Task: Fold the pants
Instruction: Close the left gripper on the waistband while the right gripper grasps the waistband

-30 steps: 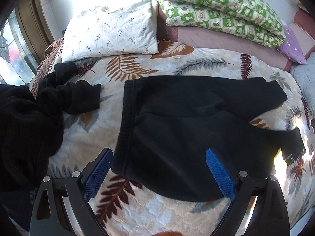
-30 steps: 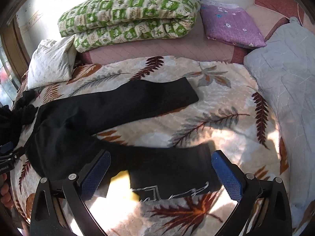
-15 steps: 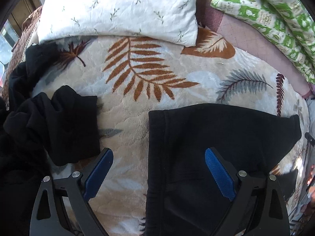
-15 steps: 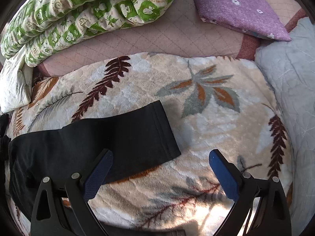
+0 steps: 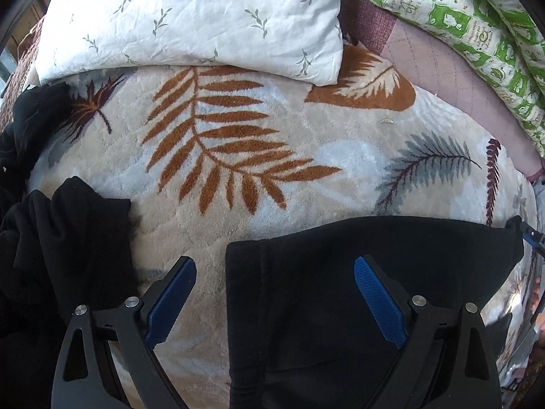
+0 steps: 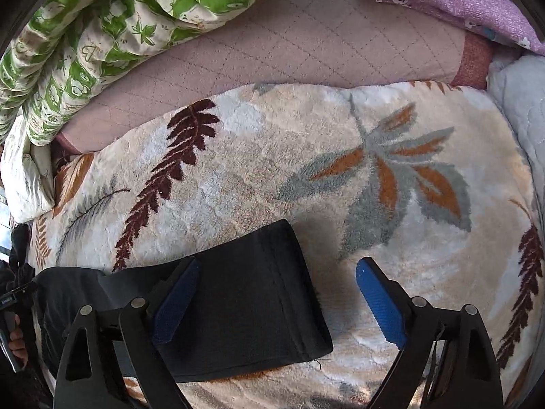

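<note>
1. At the far left of the left wrist view a heap of crumpled black clothing (image 5: 61,255) runs off the frame edge – its folds merge into one dark mass and no single garment can be told apart.
2. Behind it a white quilted pillow with a small grey leaf print (image 5: 190,17) lies on the cream plush bed blanket patterned with rust and grey fern leaves (image 5: 238,143); its left end is cut off.
3. The left tool (image 5: 275,301) points steeply down over the waistband corner of the black fleece pants (image 5: 357,272). Its blue-padded jaws stand spread, one over bare blanket, the other over the fabric, pinching nothing.
4. The pants lie flat on the blanket; their lower part is hidden under the tool's black frame.
5. At the right edge of that view a fingertip shows, too small to make out.
6. In the right wrist view the folded green-and-white printed quilt (image 6: 85,34) is cropped at top left.
7. The right tool (image 6: 275,298) also tilts steeply down over the cuff end of one pant leg. Its jaws have just been closing, yet stand wide – the left pad over the black cloth, the right over blanket; whether either touches cannot be told.
</note>
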A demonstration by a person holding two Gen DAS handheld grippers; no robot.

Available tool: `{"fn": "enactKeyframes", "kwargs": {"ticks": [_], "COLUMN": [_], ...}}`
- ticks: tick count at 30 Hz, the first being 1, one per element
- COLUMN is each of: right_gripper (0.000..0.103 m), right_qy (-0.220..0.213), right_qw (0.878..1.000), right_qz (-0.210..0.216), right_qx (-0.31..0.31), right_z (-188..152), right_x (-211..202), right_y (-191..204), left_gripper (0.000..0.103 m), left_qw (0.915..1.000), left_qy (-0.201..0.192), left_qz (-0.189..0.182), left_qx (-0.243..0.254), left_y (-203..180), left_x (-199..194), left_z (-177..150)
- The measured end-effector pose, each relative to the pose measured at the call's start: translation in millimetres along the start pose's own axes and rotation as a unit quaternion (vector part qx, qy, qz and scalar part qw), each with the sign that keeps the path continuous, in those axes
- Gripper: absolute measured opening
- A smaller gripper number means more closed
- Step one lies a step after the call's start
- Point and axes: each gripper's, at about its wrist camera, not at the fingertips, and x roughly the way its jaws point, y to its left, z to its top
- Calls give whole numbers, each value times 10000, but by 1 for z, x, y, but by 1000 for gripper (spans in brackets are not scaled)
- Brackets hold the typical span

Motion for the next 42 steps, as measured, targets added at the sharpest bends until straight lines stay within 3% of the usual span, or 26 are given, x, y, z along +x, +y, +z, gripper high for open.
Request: {"fn": "enactKeyframes", "kwargs": {"ticks": [2, 4, 6, 7, 9, 14, 16, 17, 22, 25, 26, 27, 29, 31, 33, 35, 41, 42], "right_gripper": [66, 48, 24, 12, 9, 6, 6, 6, 6, 6, 6, 8, 11, 16, 27, 37, 38, 38], "right_qy": [218, 408, 339, 300, 223, 63, -16, -60, -208, -136, -143, -125, -105, -153, -269, -315, -165, -99], "right_qw": [9997, 9989, 9987, 9986, 9989, 9973, 9970, 9969, 9960, 9959, 9957, 9958, 9965, 9975, 9986, 9991, 9998, 9999], "right_qz": [105, 95, -51, -55, -17, -257, -311, -324, -349, -377, -375, -359, -384, -341, -247, -168, -143, -111], "right_qx": [-63, -186, -389, -426, -415, -685, -703, -710, -796, -809, -840, -839, -740, -595, -391, -223, -4, 27], "right_z": [3, 4, 3, 2, 0, -14, -21, -24, -36, -39, -40, -41, -38, -33, -26, -17, 0, 2], "right_x": [8, 14, 10, 7, -2, -25, -33, -38, -52, -53, -50, -48, -42, -39, -39, -37, -19, -14], "right_y": [1, 5, 10, 10, 8, 10, 9, 8, 12, 12, 15, 15, 13, 7, -1, -8, -22, -23], "left_gripper": [93, 81, 57, 53, 37, 26, 10, 7, 8, 13, 23, 43, 66, 68, 76, 77, 74, 68], "left_qw": [10000, 10000, 9999, 9998, 9996, 9996, 9998, 9998, 9992, 9997, 9997, 9996, 9997, 9996, 9995, 9996, 9986, 9985], "left_qy": [-3, 36, 106, 121, 153, 18, -82, -115, -385, -97, -25, 25, -57, -197, -164, -97, 139, 171], "left_qz": [-53, -41, 72, 166, 203, -33, 28, 100, 63, -119, -163, -184, -121, -107, -261, -264, -145, -158], "left_qx": [0, 14, -18, -46, -137, -294, -198, -139, -48, -178, -200, -224, -223, -154, -118, -36, 493, 490], "left_y": [-3, -6, -6, -5, 0, 8, 4, 1, 0, 9, 11, 13, 14, 13, 12, 9, -10, -12], "left_x": [1, 3, 5, 5, 4, -14, -23, -27, -46, -41, -38, -35, -31, -33, -30, -24, -2, 1], "left_z": [2, 4, 6, 6, 7, 2, -2, -4, -11, -11, -9, -9, -6, -4, -2, 0, -3, -2]}}
